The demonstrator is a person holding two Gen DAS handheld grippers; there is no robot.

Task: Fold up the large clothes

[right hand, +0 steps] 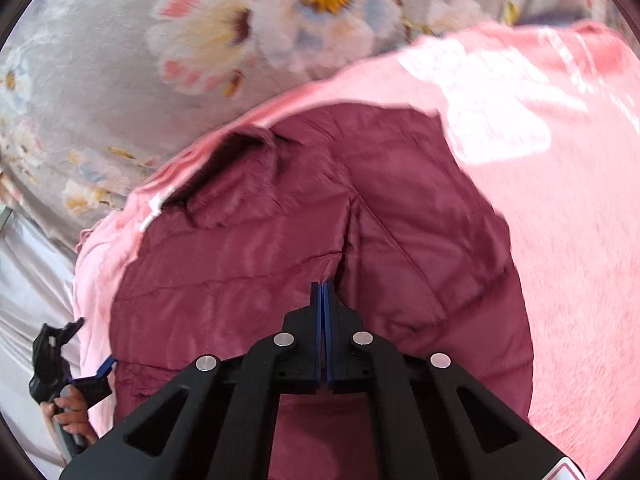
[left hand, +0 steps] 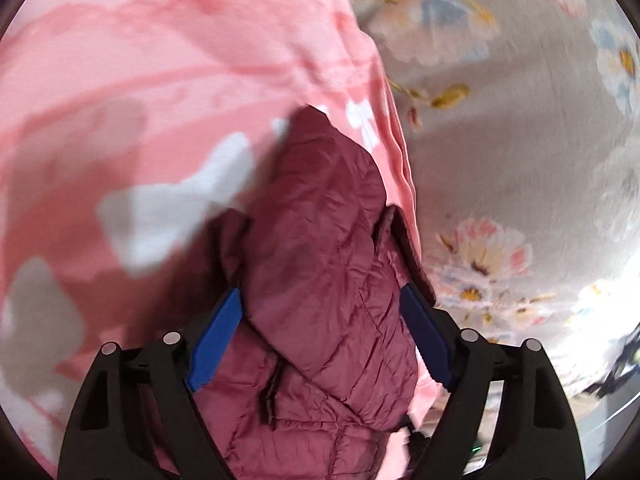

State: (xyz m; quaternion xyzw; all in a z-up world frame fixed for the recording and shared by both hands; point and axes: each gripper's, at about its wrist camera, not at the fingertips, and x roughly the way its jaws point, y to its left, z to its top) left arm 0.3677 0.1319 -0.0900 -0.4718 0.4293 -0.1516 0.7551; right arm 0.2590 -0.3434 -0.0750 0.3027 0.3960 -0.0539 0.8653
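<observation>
A maroon quilted puffer jacket (right hand: 304, 216) lies on a pink blanket (right hand: 560, 184). In the left wrist view the jacket (left hand: 320, 248) bulges up between the blue pads of my left gripper (left hand: 320, 320), whose jaws stand wide apart around a thick fold. My right gripper (right hand: 322, 296) is shut, its blue pads pressed together on a thin fold of jacket fabric near a seam. The left gripper also shows in the right wrist view (right hand: 96, 372) at the jacket's left edge, held by a hand.
The pink blanket (left hand: 140, 100) with white patches lies over a grey floral bedspread (left hand: 500, 140), which also shows in the right wrist view (right hand: 160, 60). A pale sheet or floor (right hand: 28, 280) runs along the bed's left side.
</observation>
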